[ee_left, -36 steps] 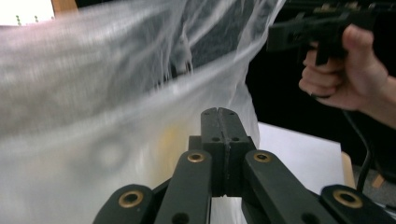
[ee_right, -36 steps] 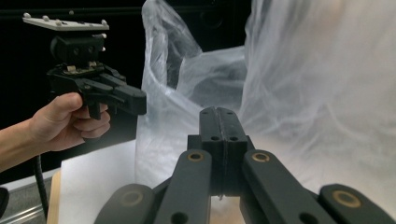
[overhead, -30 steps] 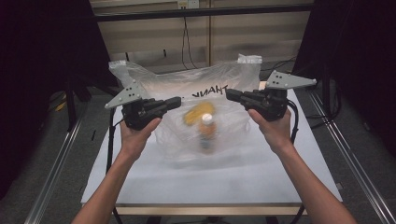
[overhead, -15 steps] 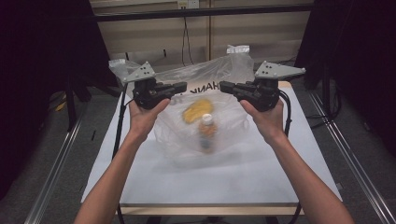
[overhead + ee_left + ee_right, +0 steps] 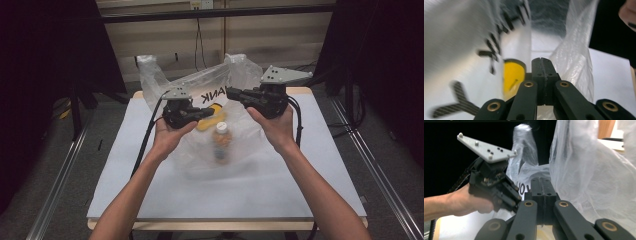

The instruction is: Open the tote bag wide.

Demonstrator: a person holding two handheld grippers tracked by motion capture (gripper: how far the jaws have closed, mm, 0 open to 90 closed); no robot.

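High view, nearest the person: the two forearms run up from the bottom edge to the translucent plastic bag (image 5: 200, 107), which serves as the reference landmark. The bag stands on the white table (image 5: 310, 175) with its mouth pulled open toward the far side.

Inside the bag, on its floor, lies a bottle (image 5: 221, 142) with a white cap. Its long axis runs toward and away from the person, cap at the far end. A yellow object (image 5: 212, 120) sits just beyond the cap; its type cannot be determined.

The left gripper (image 5: 209, 114) is at the bag's left wall, directly left of the yellow object. In the left gripper view its jaws are pressed together, with bag film draped against the tips; whether film is pinched between them cannot be determined. The right gripper (image 5: 231, 92) is at the bag's upper right rim, above and beyond the bottle. In the right gripper view its jaws are likewise pressed together, with film close behind them.

Judgement: the left gripper is the nearer to the contents, which lie to the right of and below its tips. The bottle lies crosswise to both grippers' reach.

At the far edge, the bag's two handle loops (image 5: 150, 65) rise above both grippers.
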